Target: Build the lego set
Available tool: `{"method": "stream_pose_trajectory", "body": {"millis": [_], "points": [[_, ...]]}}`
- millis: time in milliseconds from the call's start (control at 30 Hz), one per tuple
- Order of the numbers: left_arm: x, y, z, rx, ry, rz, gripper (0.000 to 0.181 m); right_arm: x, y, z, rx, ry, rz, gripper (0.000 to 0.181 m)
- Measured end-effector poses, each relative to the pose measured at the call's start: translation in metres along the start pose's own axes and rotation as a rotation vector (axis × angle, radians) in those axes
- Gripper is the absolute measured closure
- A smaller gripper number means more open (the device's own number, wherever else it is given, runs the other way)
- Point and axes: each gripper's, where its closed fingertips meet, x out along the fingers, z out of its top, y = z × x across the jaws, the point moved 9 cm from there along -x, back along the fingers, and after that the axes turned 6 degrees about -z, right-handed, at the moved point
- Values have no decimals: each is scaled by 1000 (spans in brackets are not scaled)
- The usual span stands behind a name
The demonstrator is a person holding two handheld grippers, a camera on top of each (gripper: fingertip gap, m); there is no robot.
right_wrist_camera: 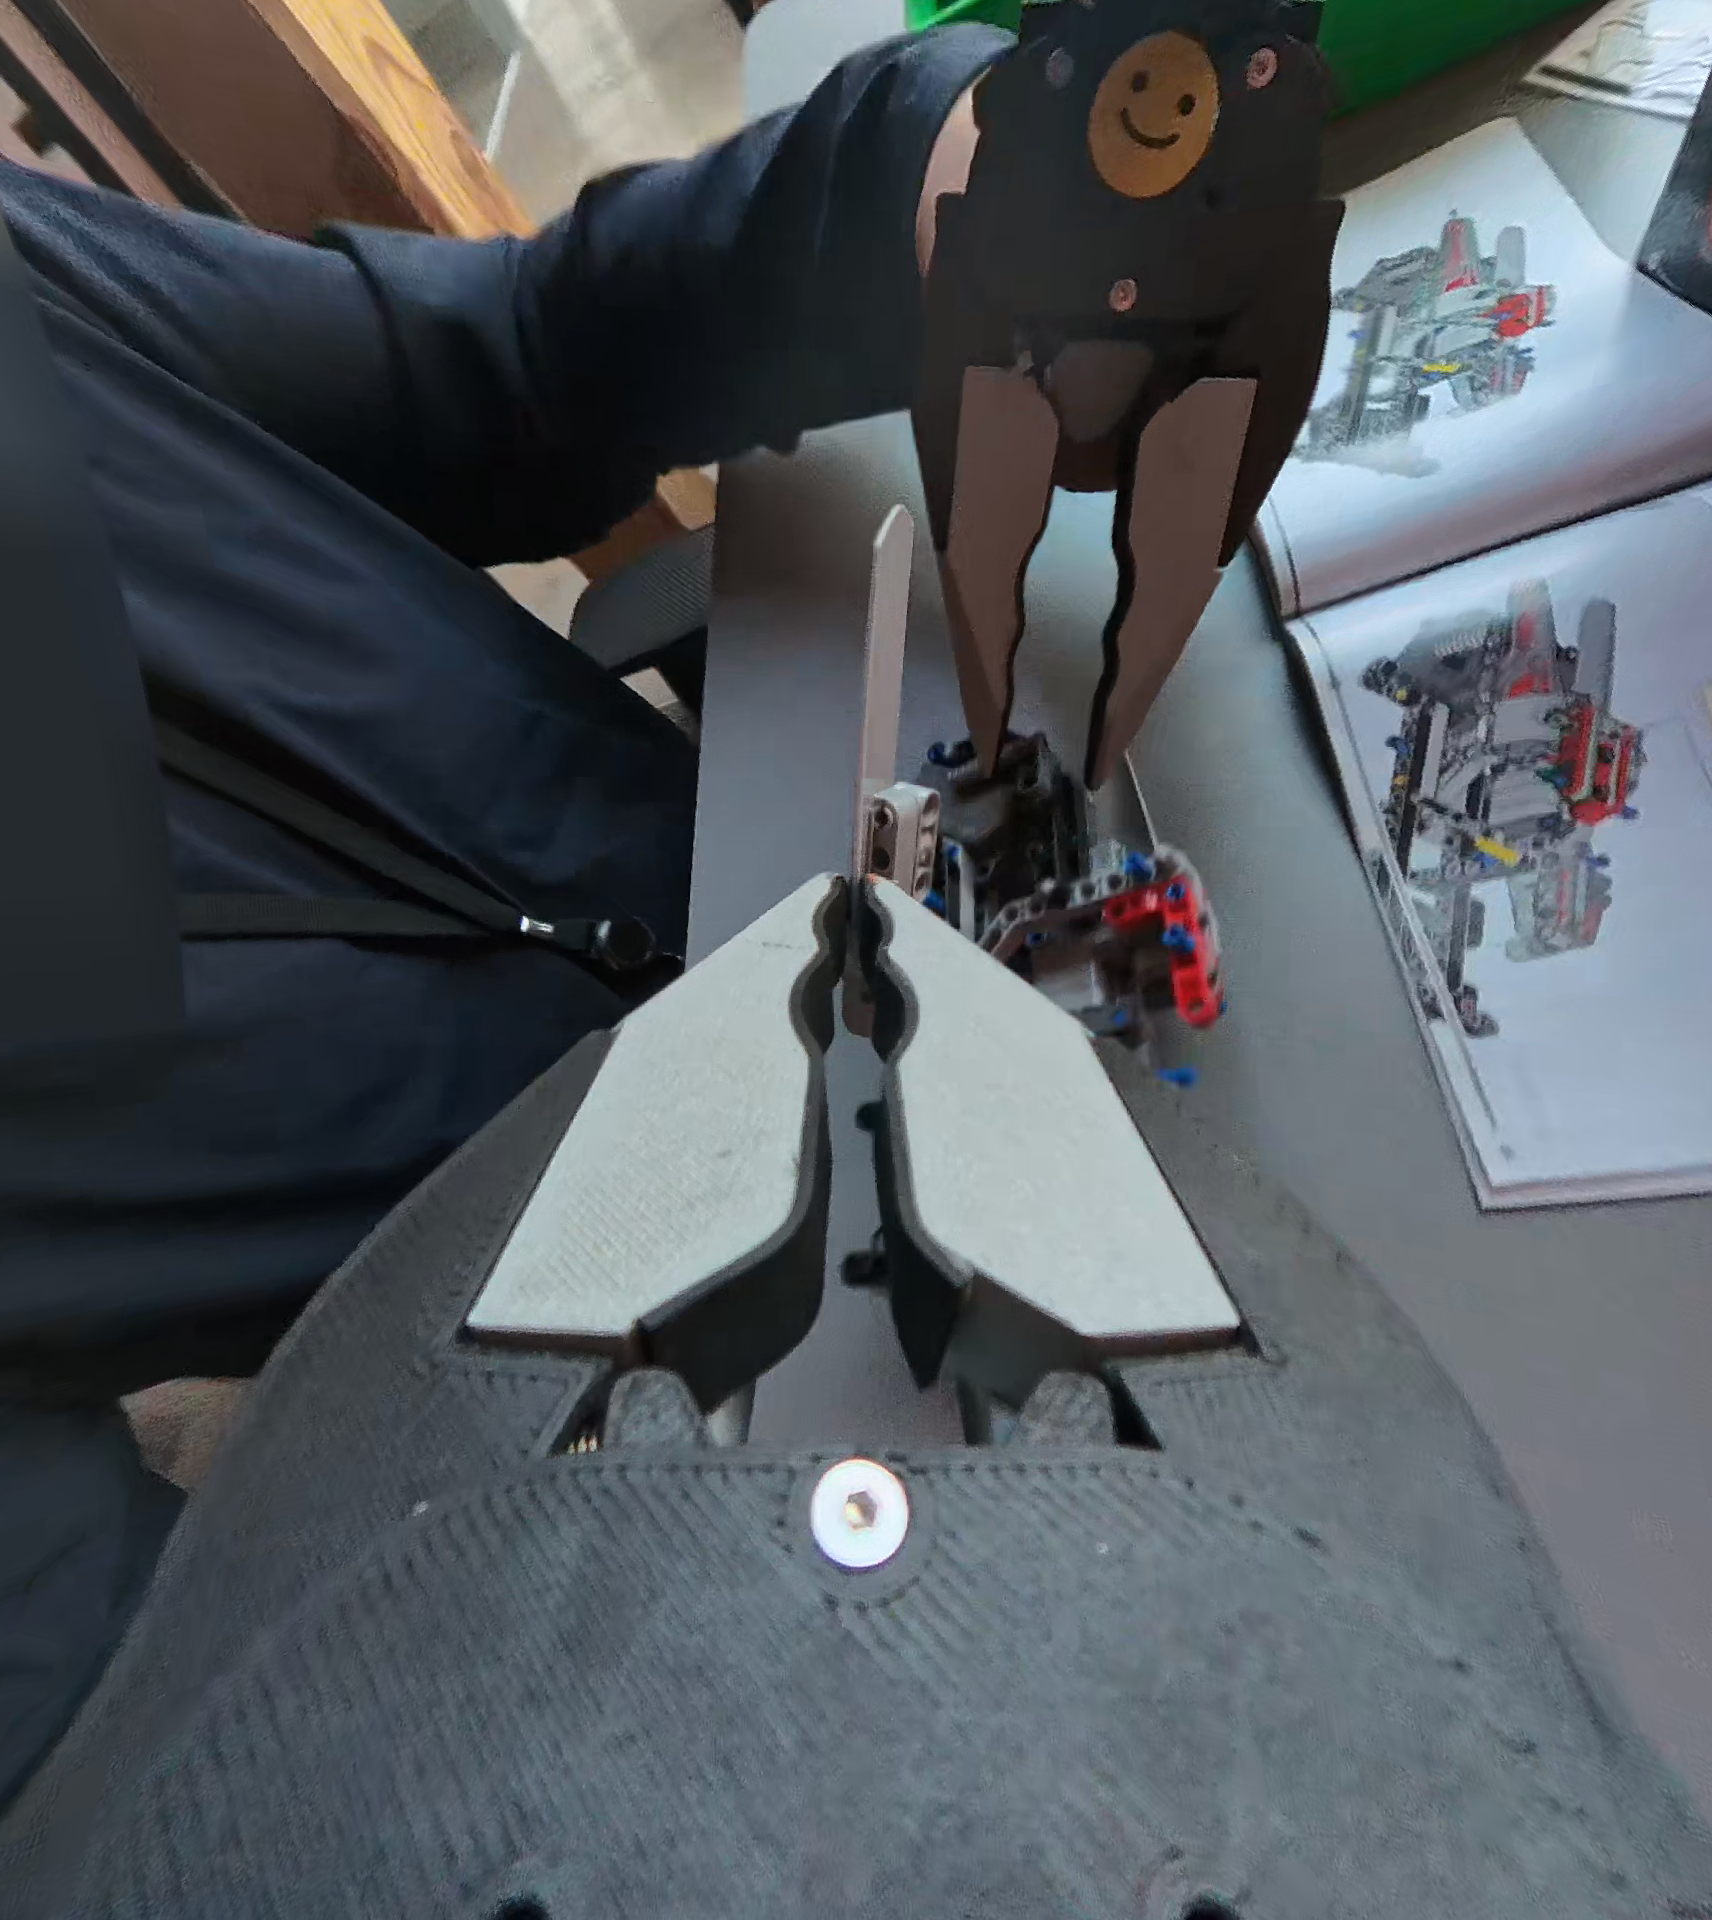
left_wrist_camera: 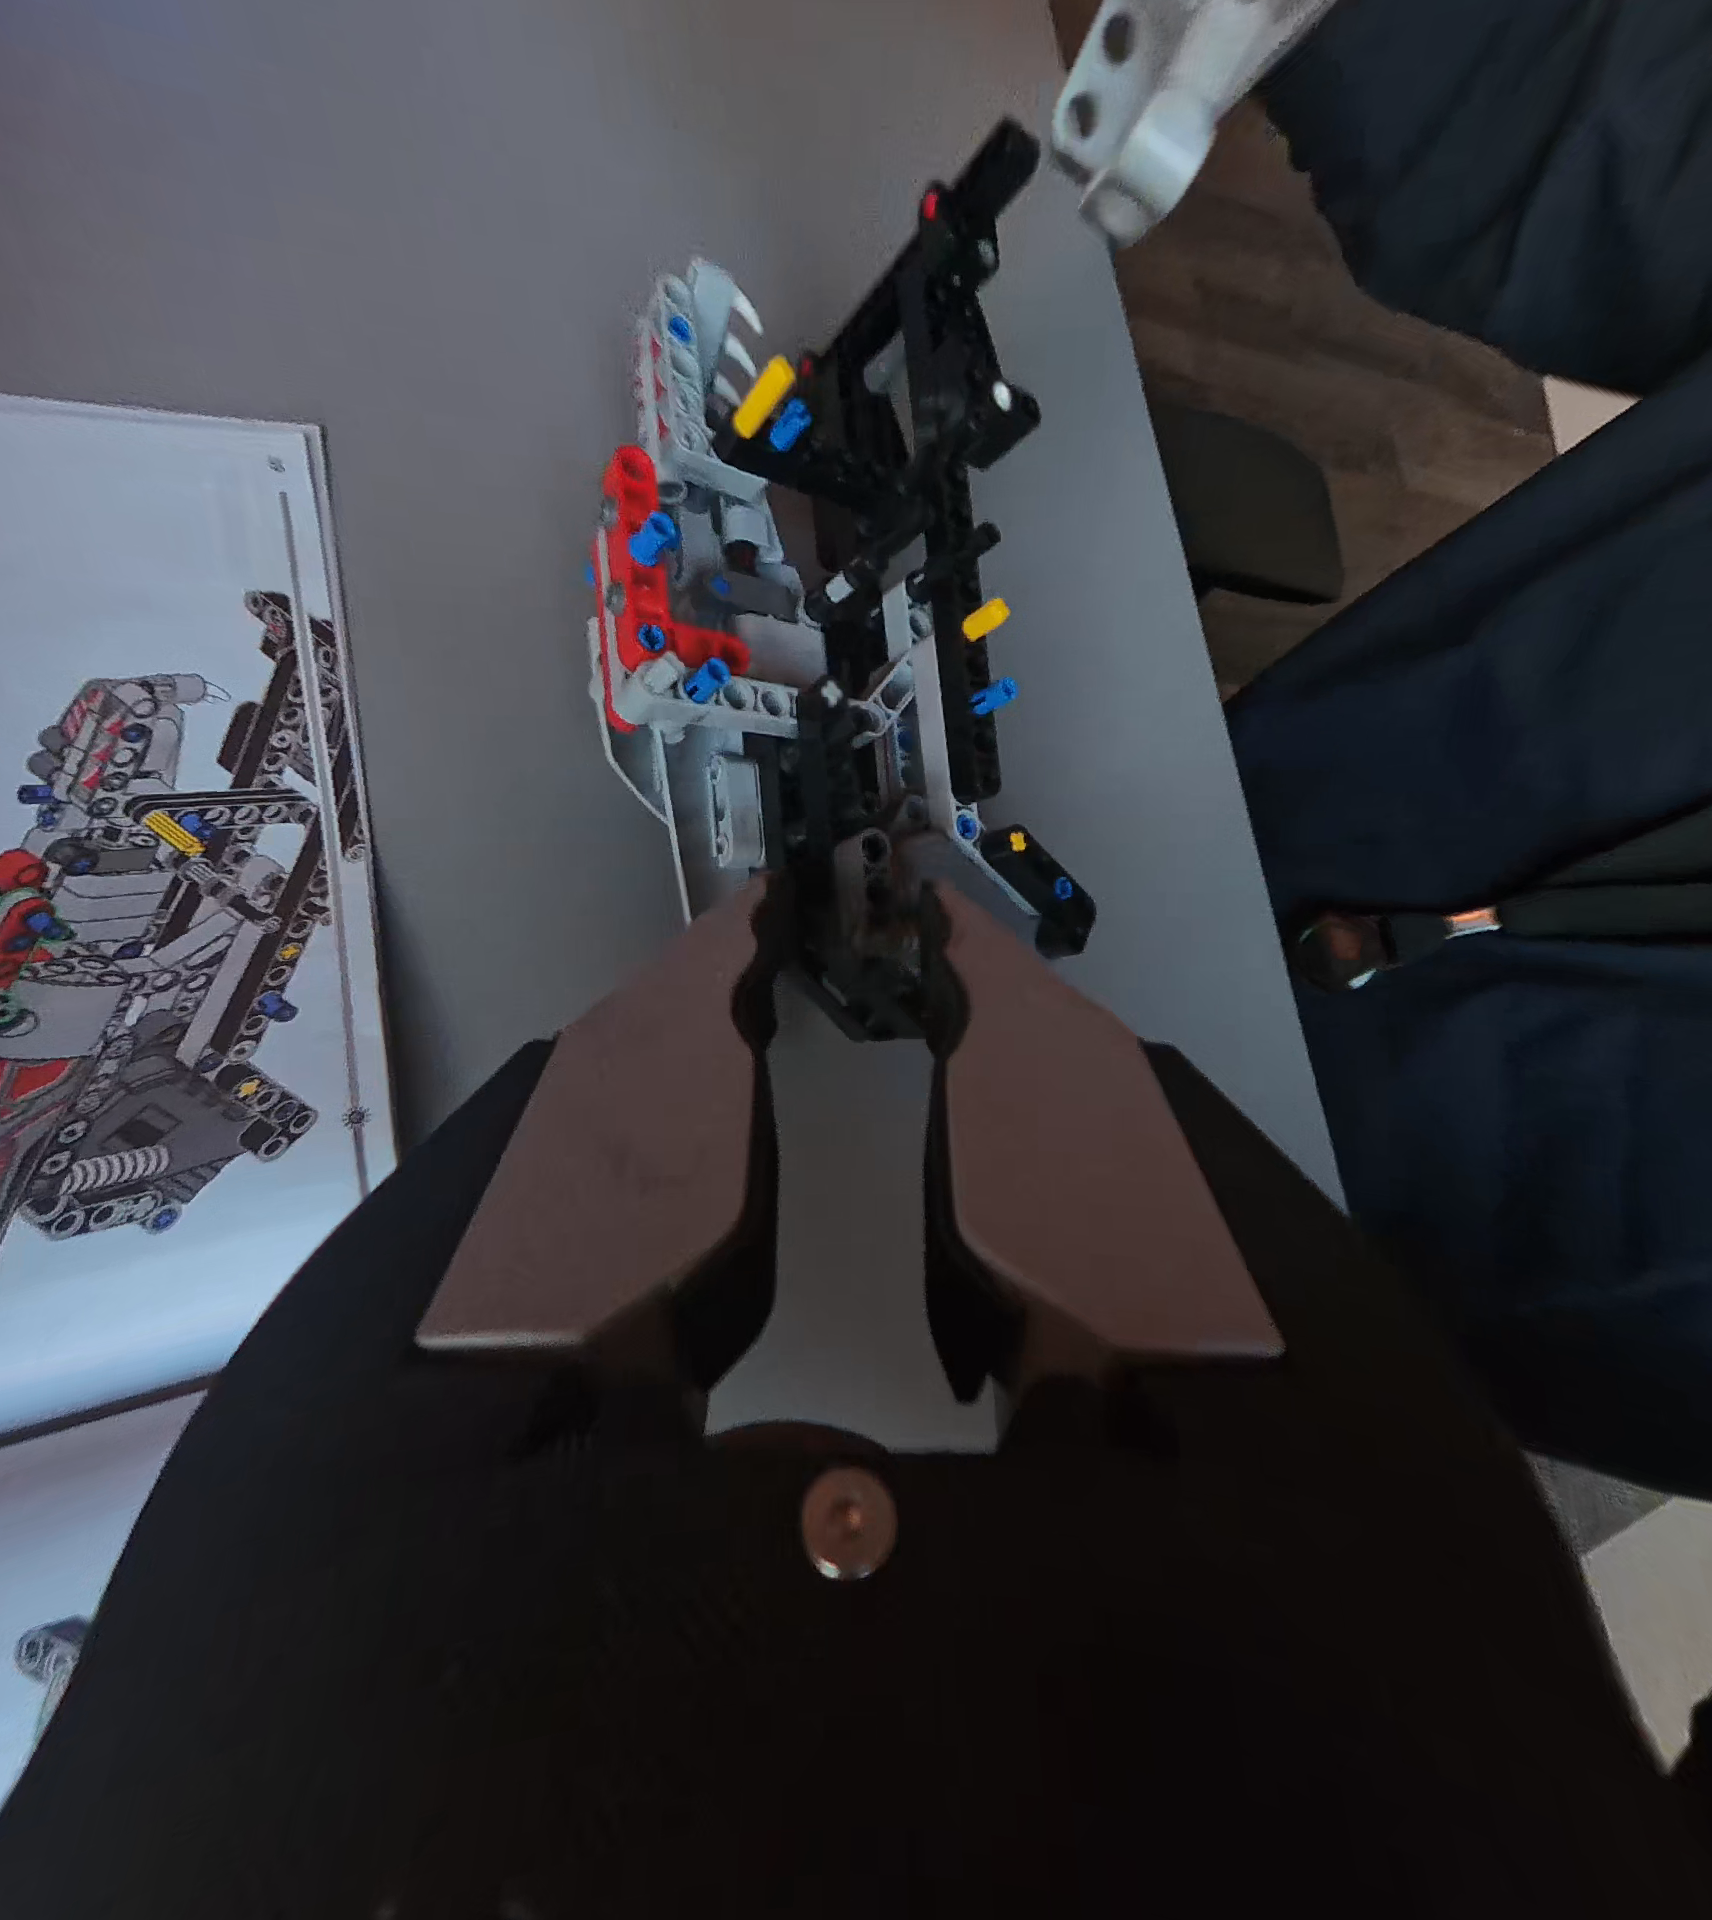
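- The left gripper (left_wrist_camera: 847, 940) has its jaws clamped on the black near end of the lego model (left_wrist_camera: 831, 582), which stretches away from them across the grey worktop (left_wrist_camera: 519, 312).
- The right gripper (right_wrist_camera: 857, 930) pinches a thin light-grey lego panel (right_wrist_camera: 883, 665) between nearly closed jaws; the panel stands upright just beside the model.
- An open instruction booklet (left_wrist_camera: 104, 831) lies to the left of the left jaws.
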Motion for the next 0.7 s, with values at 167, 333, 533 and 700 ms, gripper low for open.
{"method": "stream_pose_trajectory", "body": {"millis": [167,333,533,700], "points": [[-29,-14,2,2,-188,126,149,24,-40,26,127,136,241,181],[-36,-34,15,38,-352,168,142,54,-59,18,217,272,352,181],[-25,-28,17,-25,-366,145,176,62,-61,21,246,327,404,181],[-26,-24,15,-85,-482,146,181,58,-64,25,190,301,257,179]]}}
